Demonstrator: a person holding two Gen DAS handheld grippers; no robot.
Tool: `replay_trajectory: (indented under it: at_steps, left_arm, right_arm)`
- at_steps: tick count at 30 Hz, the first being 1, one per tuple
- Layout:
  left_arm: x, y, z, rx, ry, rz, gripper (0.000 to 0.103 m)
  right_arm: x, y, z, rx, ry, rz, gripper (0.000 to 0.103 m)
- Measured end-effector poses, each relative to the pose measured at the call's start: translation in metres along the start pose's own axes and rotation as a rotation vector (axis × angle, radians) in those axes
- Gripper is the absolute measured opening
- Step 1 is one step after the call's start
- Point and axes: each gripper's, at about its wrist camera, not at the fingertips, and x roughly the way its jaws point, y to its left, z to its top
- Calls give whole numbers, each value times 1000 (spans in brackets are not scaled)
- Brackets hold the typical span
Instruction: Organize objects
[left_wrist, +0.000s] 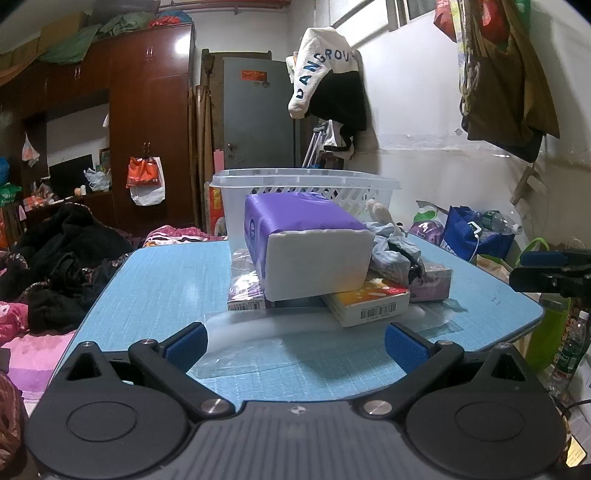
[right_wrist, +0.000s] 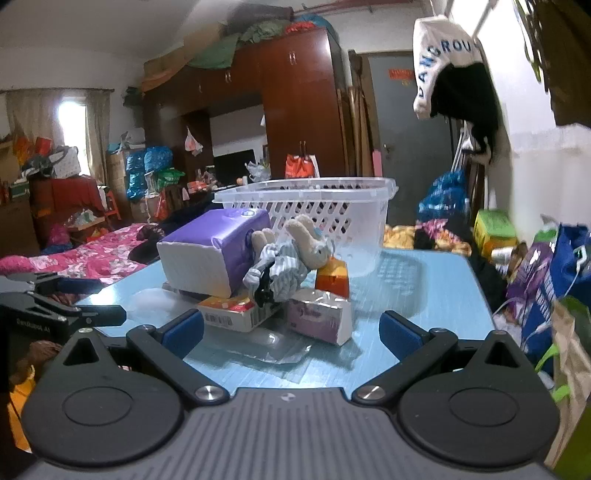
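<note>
A pile of objects sits mid-table on the blue table (left_wrist: 166, 280). A purple tissue pack (left_wrist: 306, 247) lies on top of an orange-and-white box (left_wrist: 369, 301); it also shows in the right wrist view (right_wrist: 214, 254). A plush toy in striped cloth (right_wrist: 291, 258) leans on it, beside a pink tissue box (right_wrist: 319, 319) and an orange carton (right_wrist: 334, 278). A white plastic basket (left_wrist: 306, 184) stands behind the pile, also in the right wrist view (right_wrist: 314, 199). My left gripper (left_wrist: 293, 341) is open and empty before the pile. My right gripper (right_wrist: 291, 332) is open and empty too.
Clear plastic wrap (left_wrist: 240, 343) lies flat on the table in front of the pile. A bed with pink bedding (right_wrist: 85, 258) and dark clothes (left_wrist: 62, 266) is left of the table. Bags (right_wrist: 546, 295) crowd the floor to the right. Clothes (left_wrist: 328, 74) hang on the wall.
</note>
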Motion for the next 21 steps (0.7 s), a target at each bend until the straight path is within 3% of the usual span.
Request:
replay_trajectory:
  at_steps: [8, 12, 16, 19, 21]
  left_arm:
    - [1, 0, 0, 3, -2, -3, 103]
    - [1, 0, -1, 10, -11, -15, 103]
    - [-9, 4, 2, 28, -141, 2, 103]
    - [-11, 9, 5, 64, -280, 77, 103]
    - [-3, 14, 6, 74, -288, 143, 103]
  right_arm:
    - [-1, 1, -1, -21, -30, -4, 103]
    - [-2, -3, -4, -3, -113, -17, 103]
    - [5, -9, -3, 5, -87, -38, 103]
    - [12, -12, -3, 22, -32, -54, 103]
    - [17, -12, -4, 24, -4, -41, 103]
